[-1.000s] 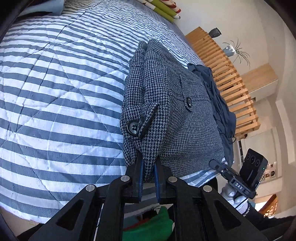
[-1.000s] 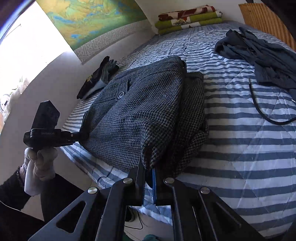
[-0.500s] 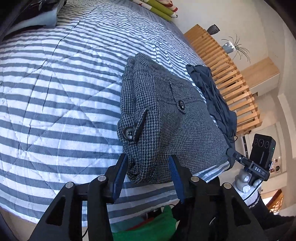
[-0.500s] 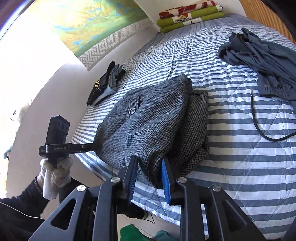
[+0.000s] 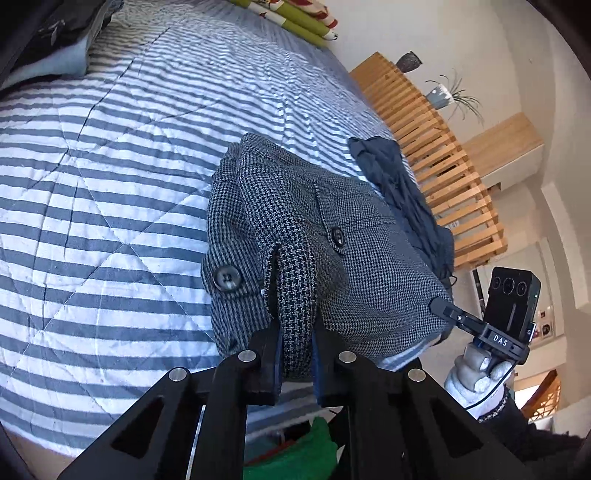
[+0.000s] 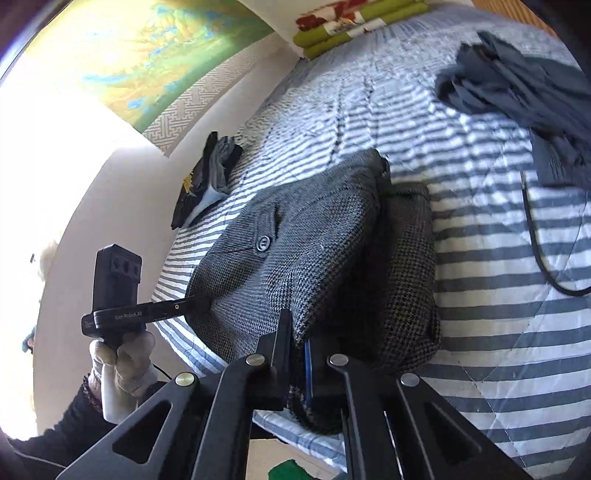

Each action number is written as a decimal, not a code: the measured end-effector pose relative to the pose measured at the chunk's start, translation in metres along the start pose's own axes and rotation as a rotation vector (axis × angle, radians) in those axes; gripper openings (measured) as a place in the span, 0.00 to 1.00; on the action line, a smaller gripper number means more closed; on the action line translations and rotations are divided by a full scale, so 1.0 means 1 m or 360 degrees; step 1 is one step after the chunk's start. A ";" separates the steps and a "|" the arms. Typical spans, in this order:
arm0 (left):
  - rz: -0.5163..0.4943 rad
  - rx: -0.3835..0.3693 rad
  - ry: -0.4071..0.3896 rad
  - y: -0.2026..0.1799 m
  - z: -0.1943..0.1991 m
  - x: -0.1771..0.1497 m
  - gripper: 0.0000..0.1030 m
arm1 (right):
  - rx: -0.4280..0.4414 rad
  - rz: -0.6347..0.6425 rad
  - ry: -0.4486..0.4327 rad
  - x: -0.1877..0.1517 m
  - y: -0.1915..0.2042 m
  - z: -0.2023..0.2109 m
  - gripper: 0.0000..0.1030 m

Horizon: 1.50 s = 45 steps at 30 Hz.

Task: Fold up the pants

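Grey houndstooth pants (image 5: 295, 229) lie folded in a bundle at the near edge of a blue-and-white striped bed, buttons showing on the waistband and pocket. My left gripper (image 5: 295, 332) is shut on a raised fold of the waistband end. In the right wrist view the same pants (image 6: 295, 251) fill the middle, and my right gripper (image 6: 299, 332) is shut on the near edge of the cloth. The other gripper, held in a gloved hand, shows in each view touching the far side of the bundle.
A dark blue garment (image 6: 517, 88) with a black cord lies crumpled on the bed (image 5: 110, 184) beyond the pants. Dark gloves (image 6: 207, 177) rest near the wall. Folded green-and-red linens (image 6: 354, 22) are stacked at the head. A slatted wooden frame (image 5: 436, 147) borders the bed.
Both grippers were shut on the pants a second ago, opened half a second ago, and have shut again on the near edge of the cloth.
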<state>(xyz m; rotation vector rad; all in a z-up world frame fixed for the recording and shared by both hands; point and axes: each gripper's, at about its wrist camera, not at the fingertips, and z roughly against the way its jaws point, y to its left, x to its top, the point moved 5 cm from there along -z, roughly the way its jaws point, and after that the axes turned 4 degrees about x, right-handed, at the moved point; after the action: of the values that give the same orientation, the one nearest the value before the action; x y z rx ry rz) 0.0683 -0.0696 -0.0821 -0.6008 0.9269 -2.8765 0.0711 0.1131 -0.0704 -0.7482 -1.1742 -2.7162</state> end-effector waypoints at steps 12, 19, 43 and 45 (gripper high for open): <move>-0.0074 0.0201 0.0125 0.006 -0.014 -0.032 0.28 | -0.0194 -0.0003 0.0127 -0.060 -0.014 0.001 0.10; -0.0392 0.0283 -0.0156 -0.046 0.012 0.015 0.27 | -0.0355 0.0380 -0.0133 -0.012 0.019 0.053 0.14; -0.0189 0.0305 -0.0127 -0.003 -0.035 0.044 0.73 | -0.0458 0.0187 -0.0052 0.022 -0.026 -0.008 0.36; -0.0210 0.0357 -0.0103 -0.001 -0.035 0.043 0.76 | -0.0479 0.0128 -0.0046 0.013 -0.033 0.001 0.49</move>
<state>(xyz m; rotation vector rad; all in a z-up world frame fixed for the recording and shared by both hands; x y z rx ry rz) 0.0158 -0.0573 -0.0929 -0.7531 0.5654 -2.9970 0.0511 0.1384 -0.0852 -0.8498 -0.7283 -2.8552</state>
